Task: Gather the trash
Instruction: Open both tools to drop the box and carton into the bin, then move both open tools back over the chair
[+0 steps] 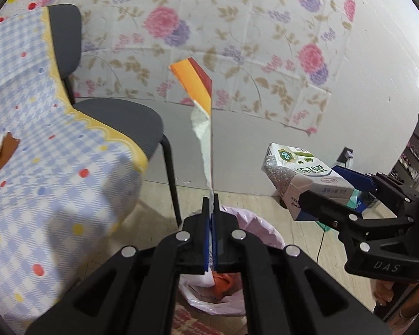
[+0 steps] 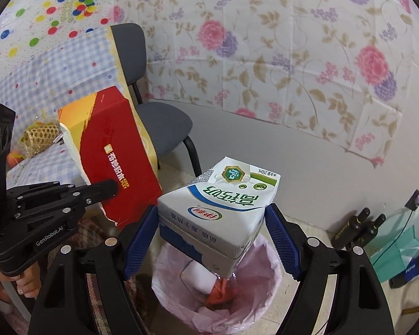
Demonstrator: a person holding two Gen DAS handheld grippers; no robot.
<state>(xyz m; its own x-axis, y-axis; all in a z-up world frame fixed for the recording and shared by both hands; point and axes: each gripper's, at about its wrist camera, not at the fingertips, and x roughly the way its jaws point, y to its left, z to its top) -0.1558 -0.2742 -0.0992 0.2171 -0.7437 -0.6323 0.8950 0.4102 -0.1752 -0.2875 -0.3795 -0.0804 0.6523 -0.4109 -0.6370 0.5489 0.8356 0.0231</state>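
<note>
My left gripper [image 1: 211, 203] is clenched on a torn, flattened red and orange cardboard box [image 2: 117, 150] with gold lettering and a ragged white edge, held just above the pink-lined trash bin [image 2: 265, 276]. My right gripper [image 2: 212, 240] grasps a white milk carton [image 2: 220, 209], blue-swooshed with a green badge, its top crumpled, directly over that bin.

A home: floral wall covering [image 2: 265, 55], clothed table [image 1: 42, 167], chair [image 1: 120, 117].
</note>
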